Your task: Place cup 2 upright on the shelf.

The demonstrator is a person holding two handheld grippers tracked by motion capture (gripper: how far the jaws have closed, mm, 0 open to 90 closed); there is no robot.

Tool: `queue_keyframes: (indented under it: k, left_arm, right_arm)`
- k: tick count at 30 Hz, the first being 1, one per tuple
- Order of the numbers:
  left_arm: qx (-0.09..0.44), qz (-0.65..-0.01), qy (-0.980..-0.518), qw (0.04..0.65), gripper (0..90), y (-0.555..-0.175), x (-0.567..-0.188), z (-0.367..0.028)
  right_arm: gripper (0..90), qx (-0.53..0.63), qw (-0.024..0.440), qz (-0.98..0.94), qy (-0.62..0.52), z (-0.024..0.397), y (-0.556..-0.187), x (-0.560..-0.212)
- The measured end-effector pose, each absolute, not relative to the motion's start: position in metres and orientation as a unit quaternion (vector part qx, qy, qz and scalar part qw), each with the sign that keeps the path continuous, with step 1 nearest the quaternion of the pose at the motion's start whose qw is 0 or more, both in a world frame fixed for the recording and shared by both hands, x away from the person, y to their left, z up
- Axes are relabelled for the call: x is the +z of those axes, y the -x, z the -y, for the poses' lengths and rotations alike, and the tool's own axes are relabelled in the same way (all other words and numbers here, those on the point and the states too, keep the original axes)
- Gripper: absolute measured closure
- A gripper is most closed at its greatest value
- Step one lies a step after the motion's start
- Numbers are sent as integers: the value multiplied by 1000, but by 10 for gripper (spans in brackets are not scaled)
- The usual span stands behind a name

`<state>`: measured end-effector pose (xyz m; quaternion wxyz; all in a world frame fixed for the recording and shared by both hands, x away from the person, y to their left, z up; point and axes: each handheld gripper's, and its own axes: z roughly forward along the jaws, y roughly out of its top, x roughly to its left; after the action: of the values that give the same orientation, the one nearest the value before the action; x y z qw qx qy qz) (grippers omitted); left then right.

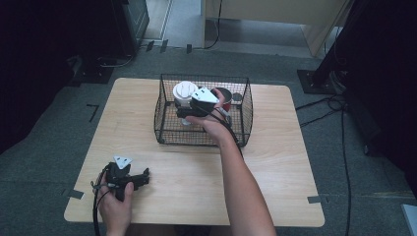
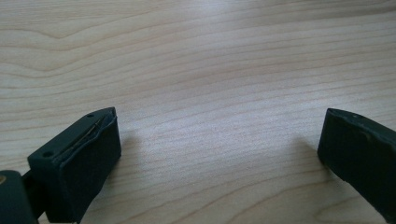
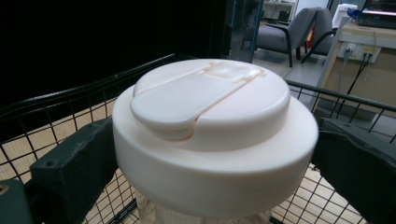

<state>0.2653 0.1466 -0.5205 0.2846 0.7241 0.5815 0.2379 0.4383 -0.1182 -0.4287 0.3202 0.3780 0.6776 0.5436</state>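
- White-lidded bottle is stood in the wire basket, between the spread jaws of the right gripper.
- The jaws should be lifted straight up, so the bottle is not tipped.
- The left gripper is rested on the wooden table, jaws spread, nothing between.

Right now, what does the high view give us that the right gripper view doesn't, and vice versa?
High view: the whole wooden table, the full wire basket on it, a dark red container in the basket beside the bottle, and the left claw resting near the table's front left corner. Right gripper view: the white-lidded bottle close up, its flip-cap seam, the black jaws flanking it just under the lid, chairs and a desk beyond. Shared: the bottle, basket mesh and right claw.
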Motion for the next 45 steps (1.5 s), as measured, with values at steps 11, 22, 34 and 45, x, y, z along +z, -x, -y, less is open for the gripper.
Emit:
queue_keyframes:
  k: [11,22,34,45]
  left_arm:
    - [237,-581,-724,284,1,-265,-520,-147]
    - [238,-582,-724,285,1,-265,-521,-146]
    - [238,-582,-723,286,1,-266,-521,-146]
    - [238,-582,-723,286,1,-266,-521,-146]
  right_arm:
    - [12,548,328,-679,-363,125,-434,-419]
    - [13,559,323,-680,-348,125,-430,-409]
    - [16,561,334,-676,-342,122,-426,-393]
    - [22,558,346,-674,-340,133,-409,-381]
